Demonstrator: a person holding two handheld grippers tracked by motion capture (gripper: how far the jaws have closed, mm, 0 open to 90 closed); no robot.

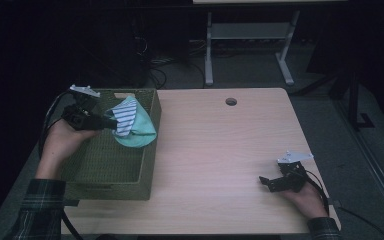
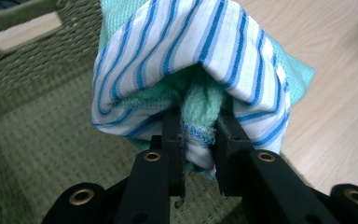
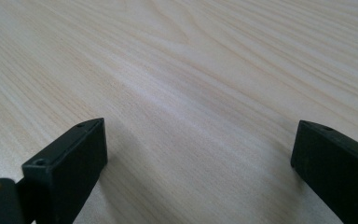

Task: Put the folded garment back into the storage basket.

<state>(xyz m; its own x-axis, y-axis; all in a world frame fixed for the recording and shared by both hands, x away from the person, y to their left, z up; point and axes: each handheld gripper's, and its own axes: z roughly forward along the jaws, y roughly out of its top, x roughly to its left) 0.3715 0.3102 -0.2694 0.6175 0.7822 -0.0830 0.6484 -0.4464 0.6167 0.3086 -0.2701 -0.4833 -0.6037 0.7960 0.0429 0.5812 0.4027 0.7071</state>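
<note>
One striped cloth (image 1: 130, 122), clamped in left tongs (image 2: 200, 133), stretches rightward over basket (image 1: 105, 172); right tongs (image 3: 198, 154) gape.

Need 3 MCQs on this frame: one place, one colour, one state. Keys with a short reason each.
1. Where is the cloth?
A. over the basket's right wall
B. flat on the table
C. on the floor

2. What colours is the cloth?
A. red and black
B. mint green with blue-and-white stripes
C. plain yellow

3. How does the right gripper stand?
A. shut on the cloth
B. open, holding nothing
C. shut on the basket

Answers: 1 A, the left gripper holds it up there; 2 B, clear in the left gripper view; 3 B, jaws apart over bare wood.
</note>
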